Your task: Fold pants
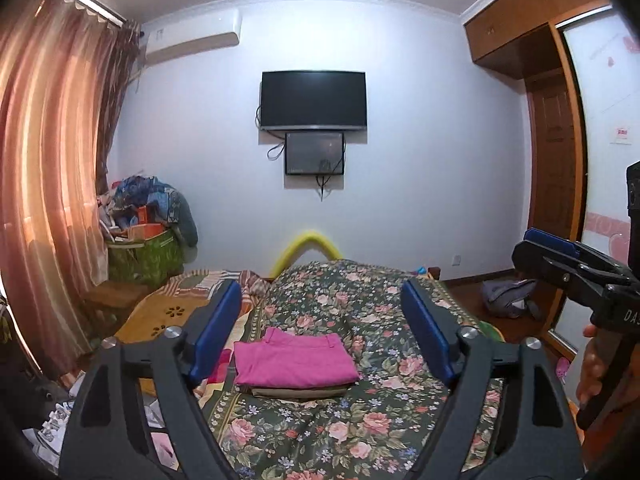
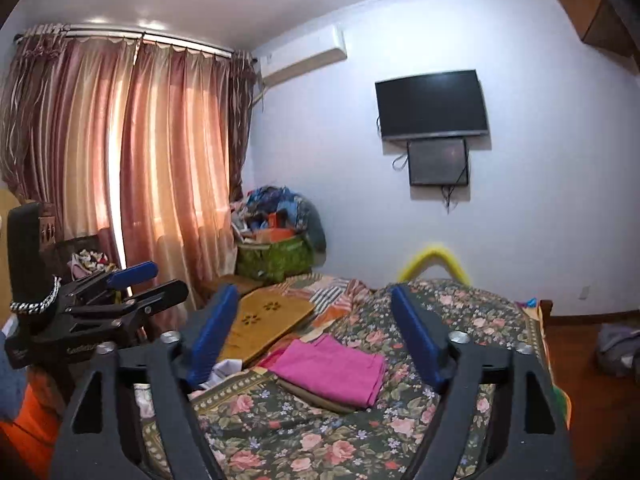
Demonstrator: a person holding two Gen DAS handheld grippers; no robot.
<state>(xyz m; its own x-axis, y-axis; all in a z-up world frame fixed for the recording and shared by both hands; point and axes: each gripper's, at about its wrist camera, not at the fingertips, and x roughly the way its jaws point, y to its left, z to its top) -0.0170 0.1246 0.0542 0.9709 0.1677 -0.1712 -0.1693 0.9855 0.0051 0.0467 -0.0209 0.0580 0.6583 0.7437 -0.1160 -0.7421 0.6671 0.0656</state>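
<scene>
White letters "DA" legible on right gripper (image 1: 548, 248) body; rest unreadable.

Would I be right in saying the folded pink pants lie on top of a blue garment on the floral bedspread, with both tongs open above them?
Not quite: the garment under the folded pink pants is olive-brown, not blue, as the left wrist view shows. The rest holds: they lie on the floral bedspread, and the left tongs and right tongs are open.
</scene>
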